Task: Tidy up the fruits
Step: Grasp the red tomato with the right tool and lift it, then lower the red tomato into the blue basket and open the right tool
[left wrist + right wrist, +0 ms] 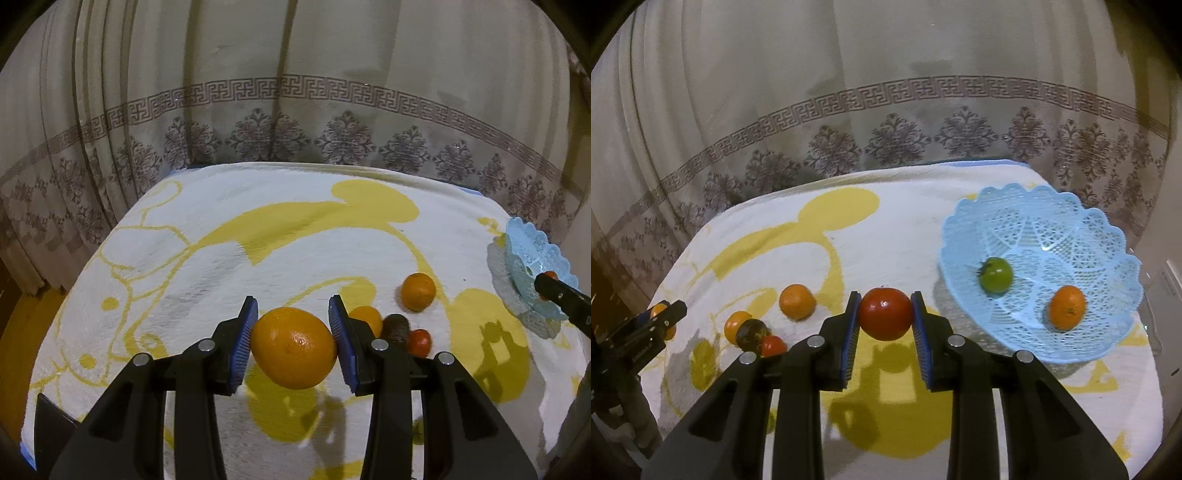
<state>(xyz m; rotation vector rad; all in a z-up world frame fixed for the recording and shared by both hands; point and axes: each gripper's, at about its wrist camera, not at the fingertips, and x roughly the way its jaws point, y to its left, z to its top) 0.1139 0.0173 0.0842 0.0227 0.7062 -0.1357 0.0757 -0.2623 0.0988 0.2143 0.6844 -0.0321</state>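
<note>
My left gripper (293, 325) is shut on a large orange (293, 349), held above the blanket. My right gripper (885, 314) is shut on a red tomato (885, 314), raised left of the light-blue lace basket (1089, 225). Inside the basket lie a green tomato (996, 275) and a small orange (1067, 307). On the blanket sit a tangerine (797, 301), a second tangerine (737, 325), a dark brown fruit (750, 334) and a small red tomato (773, 346). The left wrist view shows the same cluster: tangerine (418, 291), dark fruit (396, 328), small tomato (419, 342).
A white blanket with yellow patterns (221, 229) covers the table. A patterned curtain (295, 92) hangs close behind its far edge. The basket (535, 266) sits at the blanket's right edge in the left wrist view, with the right gripper's finger (565, 295) before it.
</note>
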